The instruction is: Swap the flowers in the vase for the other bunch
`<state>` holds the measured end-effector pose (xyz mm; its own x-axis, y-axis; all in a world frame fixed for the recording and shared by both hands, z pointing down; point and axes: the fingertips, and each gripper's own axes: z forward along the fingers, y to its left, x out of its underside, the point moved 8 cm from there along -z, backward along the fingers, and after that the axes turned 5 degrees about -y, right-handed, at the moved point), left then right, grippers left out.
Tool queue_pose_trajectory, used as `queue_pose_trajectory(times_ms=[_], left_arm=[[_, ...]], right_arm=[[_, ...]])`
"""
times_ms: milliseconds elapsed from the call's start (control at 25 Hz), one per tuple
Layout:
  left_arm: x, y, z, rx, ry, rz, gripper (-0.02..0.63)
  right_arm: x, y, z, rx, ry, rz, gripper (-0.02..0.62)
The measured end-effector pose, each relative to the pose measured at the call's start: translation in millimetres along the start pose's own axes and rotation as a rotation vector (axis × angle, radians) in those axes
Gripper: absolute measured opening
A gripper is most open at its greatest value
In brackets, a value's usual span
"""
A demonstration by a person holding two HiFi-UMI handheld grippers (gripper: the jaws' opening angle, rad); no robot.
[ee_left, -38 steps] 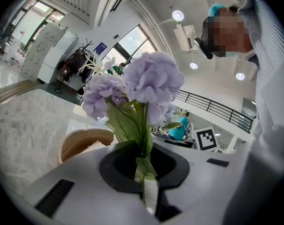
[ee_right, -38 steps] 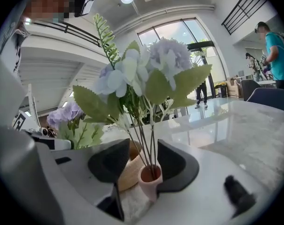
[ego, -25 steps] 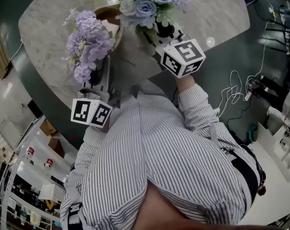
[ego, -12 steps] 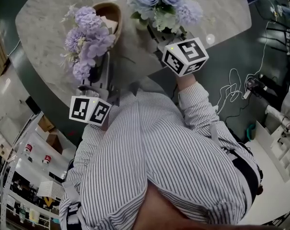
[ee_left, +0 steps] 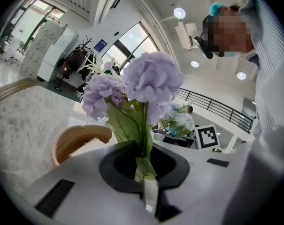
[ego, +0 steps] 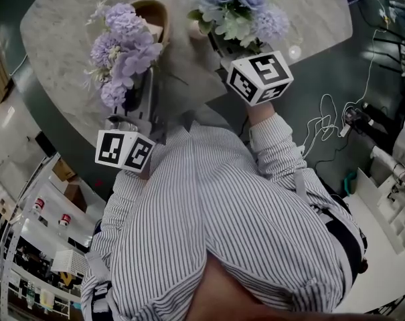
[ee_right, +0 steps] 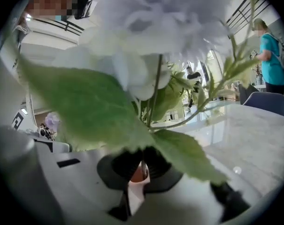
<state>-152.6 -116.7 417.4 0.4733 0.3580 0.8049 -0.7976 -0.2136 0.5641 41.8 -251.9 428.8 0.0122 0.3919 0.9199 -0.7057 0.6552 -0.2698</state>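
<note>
Purple bunch point(ego: 122, 52) in left tongs point(ee_left: 145, 170), blue bunch point(ego: 239, 9) in just-closed right tongs point(ee_right: 141, 172)

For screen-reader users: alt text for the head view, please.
From above, a person in a striped shirt holds flowers over a marble table: the left gripper grips a purple bunch beside a woven vase; the right gripper, its jaws having just been closing, pinches a blue bunch.

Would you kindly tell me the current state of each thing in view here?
left gripper: shut on the purple bunch stems
right gripper: jaws just been closing, now shut on the blue bunch stems
purple bunch: held upright, out of the vase
blue bunch: held upright
vase: upright on the table, no flowers inside
</note>
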Motion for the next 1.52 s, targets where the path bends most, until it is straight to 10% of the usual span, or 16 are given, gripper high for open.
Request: queue_pose_trajectory(times_ms=[1520], left_arm=[[-53.7, -49.5, -0.8, 0.168, -0.146, 0.155, 0.038]], right_arm=[[-79.9, 24.8, -71.9, 0.032, -0.215, -0.053, 0.021]])
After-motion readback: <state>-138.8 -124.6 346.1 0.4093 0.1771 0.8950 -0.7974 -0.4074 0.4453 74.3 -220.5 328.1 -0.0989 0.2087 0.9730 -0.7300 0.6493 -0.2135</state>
